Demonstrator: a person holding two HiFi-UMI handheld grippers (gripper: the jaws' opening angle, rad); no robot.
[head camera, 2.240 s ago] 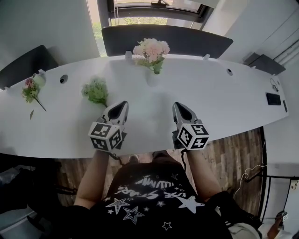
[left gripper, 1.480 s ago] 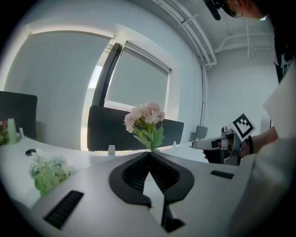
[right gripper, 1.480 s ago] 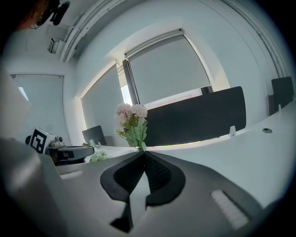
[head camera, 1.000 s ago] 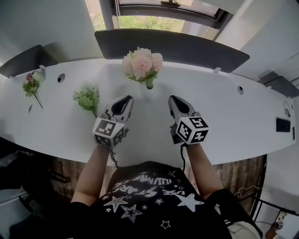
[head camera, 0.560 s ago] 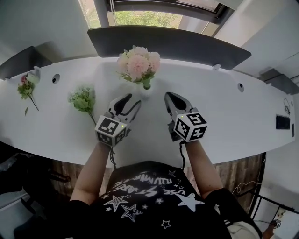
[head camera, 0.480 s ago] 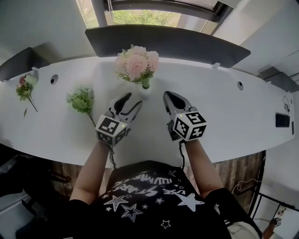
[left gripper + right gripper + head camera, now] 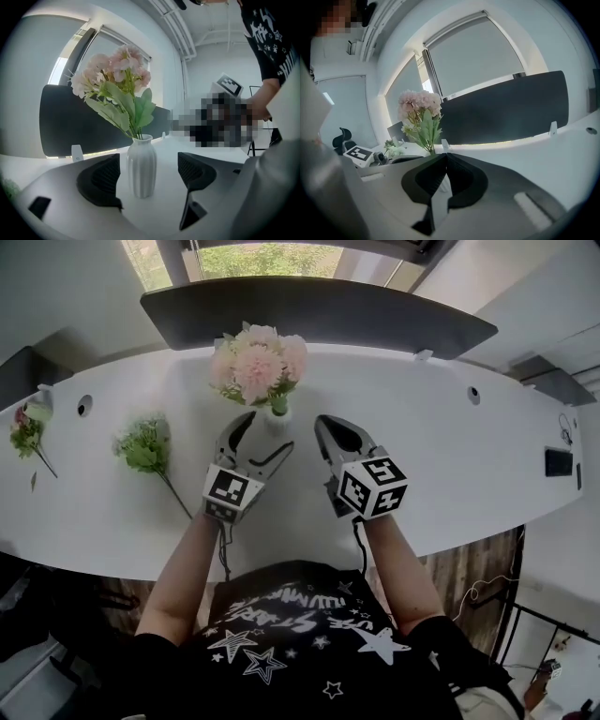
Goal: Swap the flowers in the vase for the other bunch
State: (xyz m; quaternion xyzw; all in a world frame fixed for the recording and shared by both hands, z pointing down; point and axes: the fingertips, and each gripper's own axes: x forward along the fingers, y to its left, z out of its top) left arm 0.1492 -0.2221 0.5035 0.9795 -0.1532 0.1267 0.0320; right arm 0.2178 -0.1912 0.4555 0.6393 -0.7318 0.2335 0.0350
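Note:
A white ribbed vase (image 7: 277, 419) with pink flowers (image 7: 258, 360) stands at the back middle of the white table (image 7: 450, 465). My left gripper (image 7: 267, 431) is open, and its jaws have just been opening. In the left gripper view the vase (image 7: 141, 165) stands in the gap of that gripper (image 7: 147, 174), touching neither pad, with the flowers (image 7: 115, 77) above. My right gripper (image 7: 324, 423) is shut and empty, just right of the vase. In the right gripper view that gripper (image 7: 444, 161) half hides the vase. The other bunch (image 7: 143, 444), green, lies on the table to the left.
A dark partition panel (image 7: 319, 320) runs along the table's back edge below a window. A small stem of pink flowers (image 7: 25, 430) lies at the far left. Cable holes (image 7: 85, 407) dot the tabletop, and a dark device (image 7: 552, 462) lies far right.
My left gripper has gone from shut to wide open and moved forward to the vase. The right gripper has stayed shut and has barely moved.

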